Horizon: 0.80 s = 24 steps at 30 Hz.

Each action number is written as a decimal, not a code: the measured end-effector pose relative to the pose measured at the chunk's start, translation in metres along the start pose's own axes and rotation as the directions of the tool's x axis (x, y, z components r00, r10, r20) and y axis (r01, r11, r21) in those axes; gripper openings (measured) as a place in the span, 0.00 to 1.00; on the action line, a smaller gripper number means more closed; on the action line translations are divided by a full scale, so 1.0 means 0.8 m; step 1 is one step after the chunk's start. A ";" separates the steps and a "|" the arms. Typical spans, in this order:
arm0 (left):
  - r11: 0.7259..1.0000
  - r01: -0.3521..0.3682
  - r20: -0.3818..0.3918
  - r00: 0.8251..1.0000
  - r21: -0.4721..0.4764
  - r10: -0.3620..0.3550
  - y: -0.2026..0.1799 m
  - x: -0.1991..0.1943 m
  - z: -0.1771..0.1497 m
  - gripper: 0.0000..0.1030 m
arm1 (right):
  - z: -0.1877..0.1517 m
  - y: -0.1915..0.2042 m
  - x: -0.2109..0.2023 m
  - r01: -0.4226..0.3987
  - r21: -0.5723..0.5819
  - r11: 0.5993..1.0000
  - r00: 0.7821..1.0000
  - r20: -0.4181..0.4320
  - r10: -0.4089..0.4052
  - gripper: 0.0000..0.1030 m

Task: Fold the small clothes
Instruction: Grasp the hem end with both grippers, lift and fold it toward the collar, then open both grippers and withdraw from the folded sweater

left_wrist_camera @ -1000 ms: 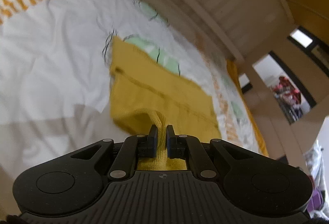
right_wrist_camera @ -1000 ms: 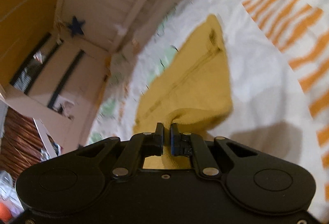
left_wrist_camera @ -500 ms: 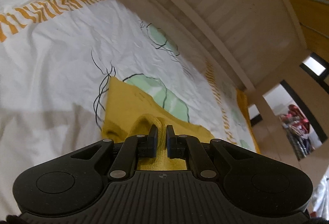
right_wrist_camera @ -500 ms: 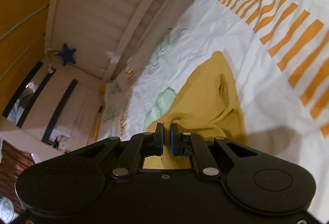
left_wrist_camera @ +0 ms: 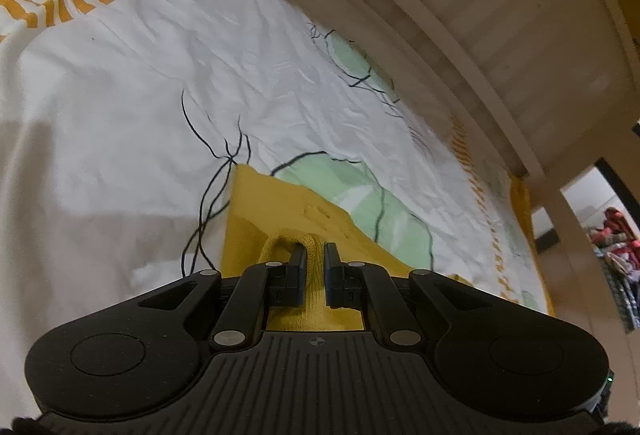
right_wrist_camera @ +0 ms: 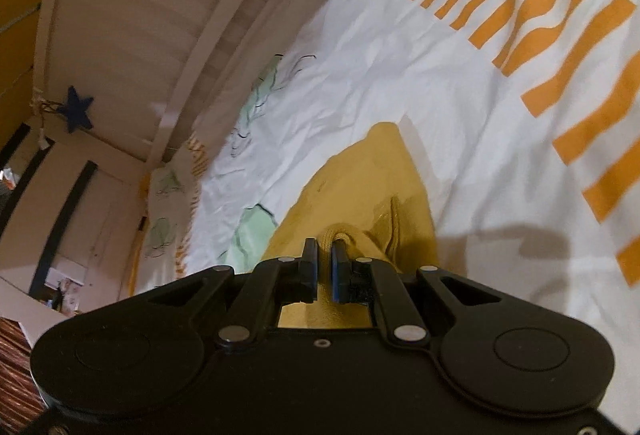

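White bedsheet (left_wrist_camera: 120, 107) with orange stripes and green leaf prints is bounded by a slatted wooden bed frame (left_wrist_camera: 500, 7). Mustard knit garment (left_wrist_camera: 256, 219) is laid on the sheet, well clear of the frame. Left gripper (left_wrist_camera: 315, 259) is clamped narrow on one garment edge; right gripper (right_wrist_camera: 325, 259) is clamped likewise on another (right_wrist_camera: 360, 187).

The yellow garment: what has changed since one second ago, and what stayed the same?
Both held edges were carried forward over the yellow garment, toward its far edge; less of it now shows ahead. Left hand-held gripper and right hand-held gripper stay shut on it. The bedsheet stayed.
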State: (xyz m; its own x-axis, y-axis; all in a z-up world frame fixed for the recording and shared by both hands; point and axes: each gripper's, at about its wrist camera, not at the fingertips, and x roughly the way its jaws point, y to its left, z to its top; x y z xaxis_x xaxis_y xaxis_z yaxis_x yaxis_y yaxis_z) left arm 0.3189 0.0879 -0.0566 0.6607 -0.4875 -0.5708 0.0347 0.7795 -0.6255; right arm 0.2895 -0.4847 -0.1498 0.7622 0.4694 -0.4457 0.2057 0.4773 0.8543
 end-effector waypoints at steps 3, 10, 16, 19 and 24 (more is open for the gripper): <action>1.000 -0.012 -0.005 1.000 -0.012 0.012 0.007 0.011 0.001 0.08 | 0.001 0.001 0.009 0.023 -0.022 1.000 1.000 0.001 -0.023 0.15; 0.995 -0.094 0.039 0.995 -0.013 0.095 0.020 0.005 0.012 0.20 | -0.002 0.007 0.013 0.077 -0.068 0.995 0.997 0.031 -0.075 0.21; 0.975 -0.190 0.110 0.978 0.113 0.178 -0.010 -0.022 0.017 0.31 | -0.002 0.026 0.001 0.142 -0.160 0.977 0.987 0.097 -0.128 0.40; 0.951 -0.191 0.127 0.978 0.244 0.164 -0.044 -0.033 0.001 0.32 | -0.012 0.045 -0.014 0.182 -0.264 0.947 0.980 0.127 -0.153 0.46; 0.877 -0.142 0.079 0.990 0.460 0.119 -0.086 -0.045 -0.053 0.32 | -0.054 0.080 -0.035 0.266 -0.502 0.823 0.964 0.148 -0.221 0.46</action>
State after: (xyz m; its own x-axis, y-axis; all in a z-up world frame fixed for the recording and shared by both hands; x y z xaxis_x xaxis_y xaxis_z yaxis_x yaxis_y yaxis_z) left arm 0.2609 0.0352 -0.0154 0.7176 -0.3588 -0.5969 0.2815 0.9334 -0.2226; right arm 0.2545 -0.4351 -0.0940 0.7801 0.2371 -0.5790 0.0640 0.8903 0.4508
